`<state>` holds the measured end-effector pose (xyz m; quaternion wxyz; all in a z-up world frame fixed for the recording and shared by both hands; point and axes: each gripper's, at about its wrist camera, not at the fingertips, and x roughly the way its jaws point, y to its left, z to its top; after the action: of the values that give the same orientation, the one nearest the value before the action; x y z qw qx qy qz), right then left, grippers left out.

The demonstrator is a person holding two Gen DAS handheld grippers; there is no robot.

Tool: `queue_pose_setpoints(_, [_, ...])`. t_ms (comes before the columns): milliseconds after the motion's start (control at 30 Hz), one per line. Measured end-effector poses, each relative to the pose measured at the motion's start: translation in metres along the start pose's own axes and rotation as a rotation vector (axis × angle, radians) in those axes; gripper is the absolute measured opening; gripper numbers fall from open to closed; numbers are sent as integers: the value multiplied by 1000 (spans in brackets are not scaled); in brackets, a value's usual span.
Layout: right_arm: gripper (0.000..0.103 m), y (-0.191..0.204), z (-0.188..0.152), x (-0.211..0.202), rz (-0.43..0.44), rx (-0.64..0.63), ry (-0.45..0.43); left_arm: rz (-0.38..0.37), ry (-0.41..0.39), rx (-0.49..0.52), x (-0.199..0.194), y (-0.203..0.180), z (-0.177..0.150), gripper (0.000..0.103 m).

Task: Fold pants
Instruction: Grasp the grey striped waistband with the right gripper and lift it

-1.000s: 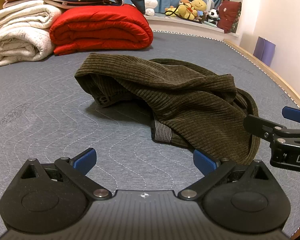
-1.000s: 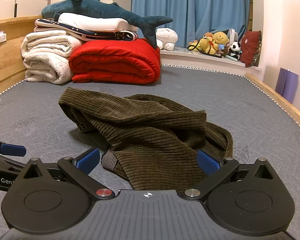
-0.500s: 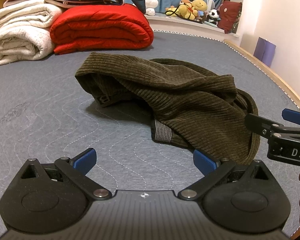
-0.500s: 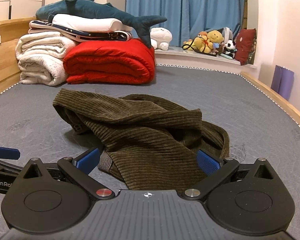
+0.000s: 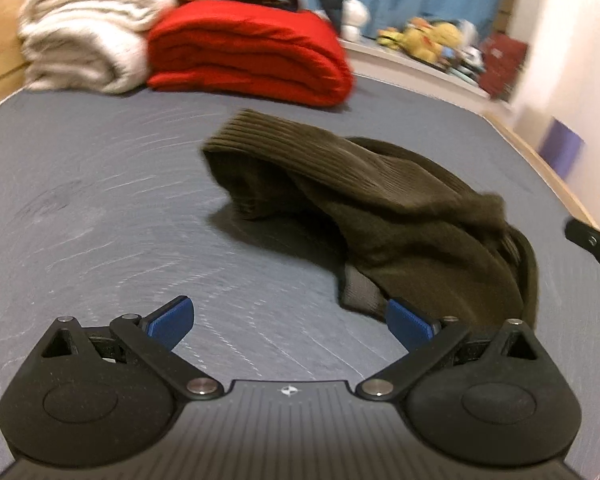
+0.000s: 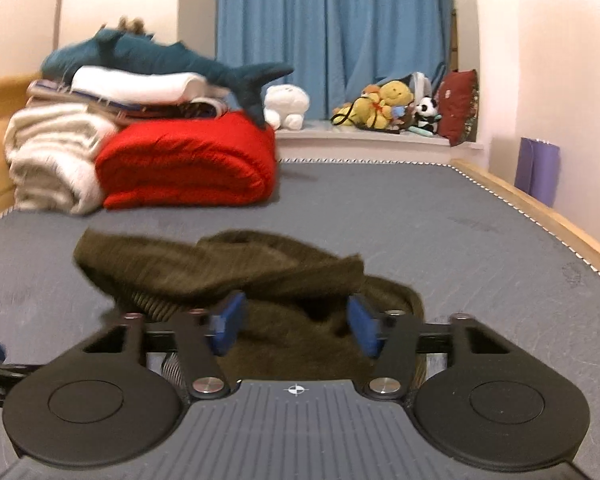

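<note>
Crumpled dark olive corduroy pants (image 5: 380, 216) lie in a heap on the grey mattress (image 5: 100, 208). My left gripper (image 5: 290, 324) is just in front of their near left edge. Its jaws are wide and closing, with bare mattress between them, and its right pad (image 5: 410, 328) sits beside the grey cuff (image 5: 358, 292). My right gripper (image 6: 296, 326) has reached into the near edge of the pants (image 6: 220, 264). Its jaws are half narrowed and closing, with a bunch of cloth between the pads, which do not visibly pinch it. Part of my right gripper (image 5: 592, 244) shows at the left wrist view's right edge.
At the head of the bed are a folded red quilt (image 6: 188, 164), rolled white blankets (image 6: 48, 160) and a blue shark plush (image 6: 160, 60). Stuffed toys (image 6: 388, 108) line the sill under the blue curtain (image 6: 332, 32). A wooden bed rail (image 6: 540, 216) runs along the right.
Both grippers have moved forward toward the pants. The right jaws have narrowed markedly around the near cloth. The left jaws have drawn in a little and that view has rolled slightly.
</note>
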<state>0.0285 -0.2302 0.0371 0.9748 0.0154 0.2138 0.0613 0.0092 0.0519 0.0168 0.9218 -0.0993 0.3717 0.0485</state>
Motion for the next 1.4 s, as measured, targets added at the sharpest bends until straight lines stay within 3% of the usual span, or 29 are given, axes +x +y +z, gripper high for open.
queue_pose_setpoints(33, [50, -3, 3, 6, 12, -3, 0, -1, 22, -15, 3, 5, 5, 81])
queue_pose_setpoints(100, [52, -2, 5, 22, 79, -54, 35, -29, 120, -55, 15, 14, 17, 36])
queue_pose_setpoints(167, [55, 7, -2, 40, 148, -118, 100, -84, 186, -106, 25, 22, 25, 22])
queue_pose_setpoints(267, [72, 33, -23, 64, 224, -248, 180, -81, 140, -54, 28, 18, 31, 21])
queue_pose_setpoints(333, [76, 56, -40, 73, 246, -362, 196, -78, 100, -20, 32, 16, 29, 21])
queue_pose_setpoints(533, [89, 102, -84, 94, 238, -634, 222, -97, 142, -15, 45, 13, 20, 24])
queue_pose_setpoints(800, [92, 132, -119, 127, 201, -776, 250, -78, 141, -61, 49, 30, 28, 33])
queue_pose_setpoints(933, [95, 135, -120, 138, 188, -794, 211, -79, 135, -68, 45, 36, 29, 36])
queue_pose_setpoints(1033, [68, 127, -114, 147, 154, -758, 218, -84, 127, -75, 40, 40, 30, 36])
queue_pose_setpoints(1100, [56, 125, -110, 146, 202, -739, 233, -82, 117, -79, 36, 44, 32, 36])
queue_pose_setpoints(1167, [37, 127, -107, 140, 225, -740, 228, -81, 109, -85, 33, 48, 32, 36])
queue_pose_setpoints(1233, [26, 128, -100, 132, 247, -720, 210, -78, 101, -91, 30, 52, 33, 36])
queue_pose_setpoints(1300, [18, 125, -87, 121, 292, -672, 187, -72, 88, -97, 25, 56, 34, 36])
queue_pose_setpoints(1333, [6, 124, -80, 113, 328, -648, 166, -69, 82, -99, 23, 58, 34, 36])
queue_pose_setpoints(1400, [0, 124, -62, 86, 476, -605, 78, -57, 67, -107, 19, 64, 35, 36])
